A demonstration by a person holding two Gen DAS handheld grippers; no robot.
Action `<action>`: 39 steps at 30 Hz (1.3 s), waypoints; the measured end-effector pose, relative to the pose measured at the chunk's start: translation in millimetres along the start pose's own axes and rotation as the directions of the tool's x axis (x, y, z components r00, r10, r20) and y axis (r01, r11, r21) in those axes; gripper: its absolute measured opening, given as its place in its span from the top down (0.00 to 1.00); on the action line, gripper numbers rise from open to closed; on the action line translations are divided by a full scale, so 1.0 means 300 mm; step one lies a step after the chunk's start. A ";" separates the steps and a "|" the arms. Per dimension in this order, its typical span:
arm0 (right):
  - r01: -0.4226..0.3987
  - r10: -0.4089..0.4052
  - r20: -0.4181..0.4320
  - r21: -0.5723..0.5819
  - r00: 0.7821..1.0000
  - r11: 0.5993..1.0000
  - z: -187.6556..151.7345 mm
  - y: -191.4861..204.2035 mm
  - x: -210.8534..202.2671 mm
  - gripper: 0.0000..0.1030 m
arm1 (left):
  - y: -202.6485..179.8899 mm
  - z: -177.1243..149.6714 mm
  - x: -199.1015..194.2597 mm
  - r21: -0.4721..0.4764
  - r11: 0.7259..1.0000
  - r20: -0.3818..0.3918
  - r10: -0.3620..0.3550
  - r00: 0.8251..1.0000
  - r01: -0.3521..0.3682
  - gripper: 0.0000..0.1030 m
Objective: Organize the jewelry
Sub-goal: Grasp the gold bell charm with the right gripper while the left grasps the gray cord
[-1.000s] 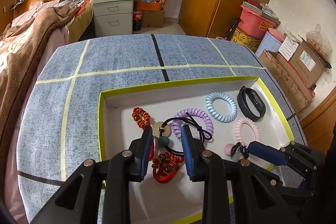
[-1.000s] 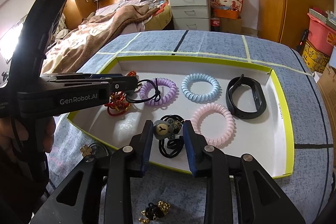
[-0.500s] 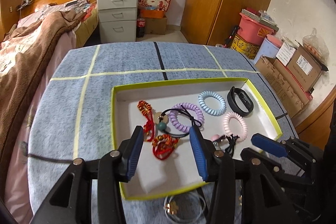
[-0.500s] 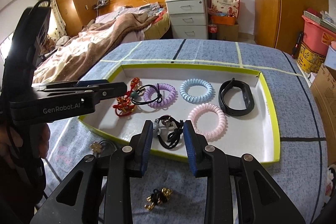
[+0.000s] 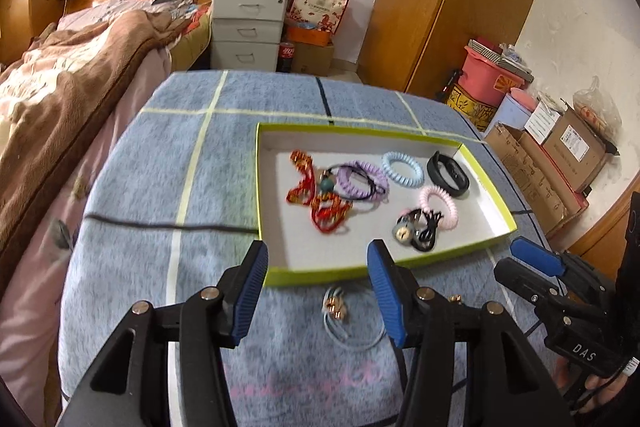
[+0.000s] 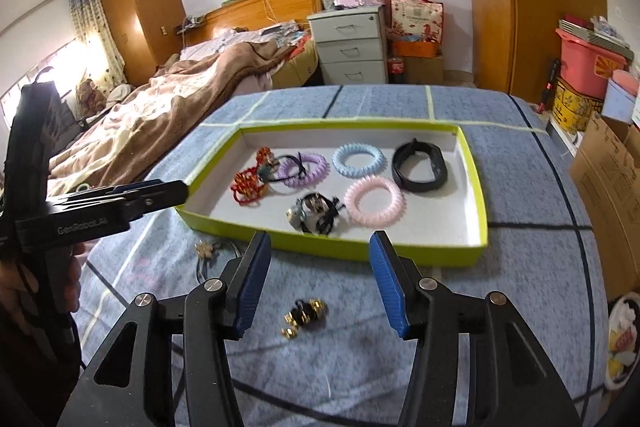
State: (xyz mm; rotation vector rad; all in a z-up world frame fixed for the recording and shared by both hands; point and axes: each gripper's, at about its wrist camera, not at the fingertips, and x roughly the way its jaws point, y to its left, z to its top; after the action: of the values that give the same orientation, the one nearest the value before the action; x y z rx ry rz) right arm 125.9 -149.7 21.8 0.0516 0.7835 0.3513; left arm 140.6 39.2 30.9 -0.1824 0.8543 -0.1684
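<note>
The blue cloth table (image 5: 132, 227) fills both views, with the green-rimmed tray (image 6: 478, 211) across mid-frame holding the sorted bands. Both grippers hover empty, jaws spread wide. Just below centre in the right wrist view, the black-and-gold piece (image 6: 304, 313) lies between the right gripper (image 6: 320, 283) fingers, long axis slanting up to the right. The left gripper (image 5: 318, 289) frames a pale looped necklace (image 5: 348, 323) likewise. Blur hides both pieces' detail.

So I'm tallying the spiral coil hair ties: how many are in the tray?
3, all inside the tray: purple coil tie left of centre, blue coil tie at the back middle, pink coil tie nearer the front. None seems hidden.
</note>
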 end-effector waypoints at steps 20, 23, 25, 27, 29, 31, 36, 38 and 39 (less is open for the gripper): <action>0.063 -0.062 -0.153 -0.003 0.986 0.998 -0.105 0.068 0.118 0.50 | 0.078 -0.135 0.028 -0.073 0.997 -0.060 -0.015 0.998 0.010 0.48; 0.067 -0.070 -0.154 -0.022 0.986 0.998 -0.108 0.083 0.125 0.50 | 0.080 -0.138 0.033 -0.076 0.997 -0.064 -0.026 0.998 0.022 0.48; 0.071 -0.077 -0.157 -0.046 0.985 0.996 -0.109 0.097 0.127 0.51 | 0.079 -0.137 0.038 -0.074 0.997 -0.068 -0.026 0.997 0.021 0.48; 0.091 -0.100 -0.156 -0.066 0.983 0.994 -0.112 0.107 0.128 0.61 | 0.077 -0.137 0.045 -0.074 0.997 -0.075 -0.031 0.997 0.026 0.48; 0.107 -0.117 -0.153 -0.068 0.981 0.992 -0.113 0.100 0.125 0.70 | 0.075 -0.137 0.052 -0.076 0.997 -0.081 -0.033 0.996 0.027 0.47; 0.101 -0.109 -0.152 -0.058 0.982 0.993 -0.113 0.090 0.121 0.73 | 0.068 -0.135 0.055 -0.072 0.997 -0.081 -0.033 0.996 0.027 0.47; 0.097 -0.106 -0.151 -0.067 0.983 0.993 -0.123 0.086 0.105 0.75 | 0.038 -0.131 0.071 -0.049 0.998 -0.096 -0.036 0.995 0.031 0.47; 0.092 -0.102 -0.151 -0.067 0.983 0.994 -0.124 0.081 0.100 0.76 | 0.022 -0.129 0.077 -0.029 0.999 -0.102 -0.031 0.994 0.028 0.47; 0.089 -0.097 -0.150 -0.061 0.984 0.994 -0.127 0.074 0.094 0.76 | 0.015 -0.128 0.081 -0.020 0.999 -0.105 -0.027 0.994 0.025 0.47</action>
State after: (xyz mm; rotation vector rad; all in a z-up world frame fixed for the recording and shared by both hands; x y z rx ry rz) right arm 111.4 -122.7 -20.6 -0.0637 0.9241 0.2897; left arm 127.3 34.7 -12.5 -0.2033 0.9590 -0.1958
